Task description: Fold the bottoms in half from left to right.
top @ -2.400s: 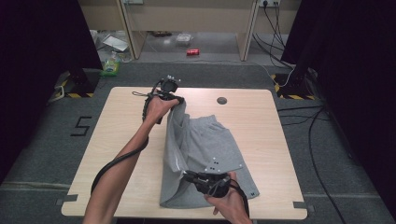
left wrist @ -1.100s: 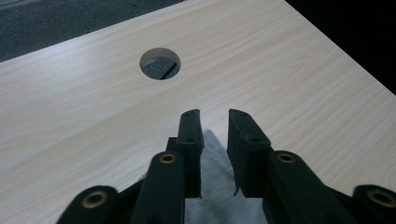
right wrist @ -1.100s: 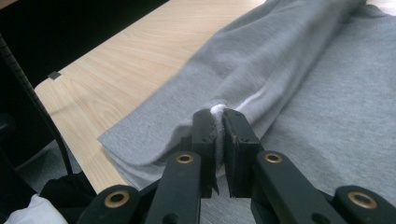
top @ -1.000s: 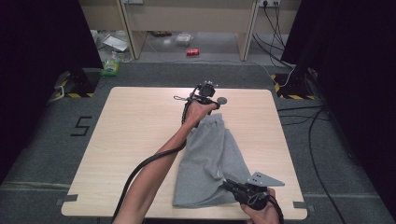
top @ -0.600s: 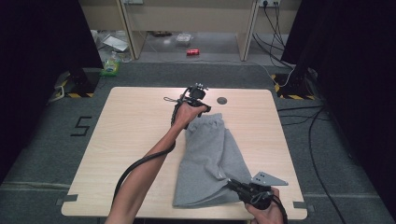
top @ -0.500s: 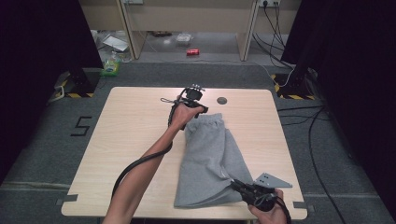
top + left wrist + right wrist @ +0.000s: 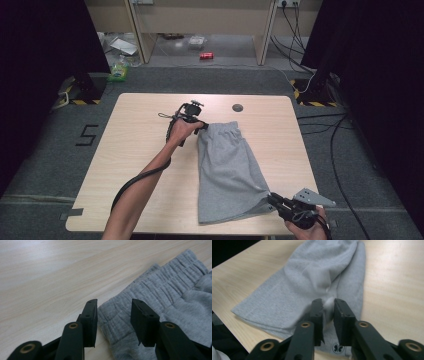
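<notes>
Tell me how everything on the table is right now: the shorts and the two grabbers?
grey shorts: folded lengthwise, flat on the table.
left gripper: jaws just opening, apart astride the waistband corner, not pressing.
right gripper: jaws just opening slightly, a fold of hem cloth between them.

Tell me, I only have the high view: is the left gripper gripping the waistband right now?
Observer: No. The left gripper has just been opening. Its jaws stand on either side of the waistband corner of the shorts, with the pads clear of the cloth.
Operator: And the right one, at the hem?
Observer: The right gripper has just been opening too, but only narrowly. A tuft of cloth sits between its jaws, and I cannot tell whether the pads press it.
Operator: Any marking near that hem?
Observer: Yes, a small dark emblem shows on the cloth just below those jaws.
</notes>
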Available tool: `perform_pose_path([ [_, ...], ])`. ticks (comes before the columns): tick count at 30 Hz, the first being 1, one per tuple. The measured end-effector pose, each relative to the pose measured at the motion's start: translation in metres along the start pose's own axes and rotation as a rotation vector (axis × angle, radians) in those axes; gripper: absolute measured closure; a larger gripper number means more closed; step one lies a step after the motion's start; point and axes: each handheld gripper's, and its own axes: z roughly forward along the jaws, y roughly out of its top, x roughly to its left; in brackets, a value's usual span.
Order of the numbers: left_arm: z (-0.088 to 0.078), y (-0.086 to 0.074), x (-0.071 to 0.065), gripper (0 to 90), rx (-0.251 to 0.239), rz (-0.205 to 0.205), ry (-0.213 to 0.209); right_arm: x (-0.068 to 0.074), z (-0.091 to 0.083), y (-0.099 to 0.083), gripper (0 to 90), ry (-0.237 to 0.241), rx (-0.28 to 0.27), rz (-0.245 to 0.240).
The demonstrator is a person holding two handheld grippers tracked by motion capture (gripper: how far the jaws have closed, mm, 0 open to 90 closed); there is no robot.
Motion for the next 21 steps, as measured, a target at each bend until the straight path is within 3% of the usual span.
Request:
perform_pose_path([
  [2, -0.001, -0.001, 0.001, 54.0, -0.003, 0.0, -0.003, -0.003, 0.001, -0.002, 65.7, 0.001, 0.025, 0.024],
  [4, -0.004, -0.001, 0.002, 50.2, -0.011, -0.006, -0.003, -0.006, 0.0, 0.0, 56.3, -0.011, 0.013, 0.046],
  [10, -0.009, -0.004, 0.008, 39.9, -0.015, -0.028, -0.014, -0.004, 0.01, 0.032, 50.1, -0.006, -0.027, -0.008],
  [15, -0.01, -0.011, 0.013, 31.0, -0.027, -0.053, -0.022, -0.009, 0.047, 0.066, 51.5, -0.016, 0.015, -0.045],
  [21, -0.009, -0.022, 0.016, 28.1, -0.026, -0.055, -0.034, -0.025, 0.103, 0.08, 52.7, -0.039, 0.102, -0.038],
])
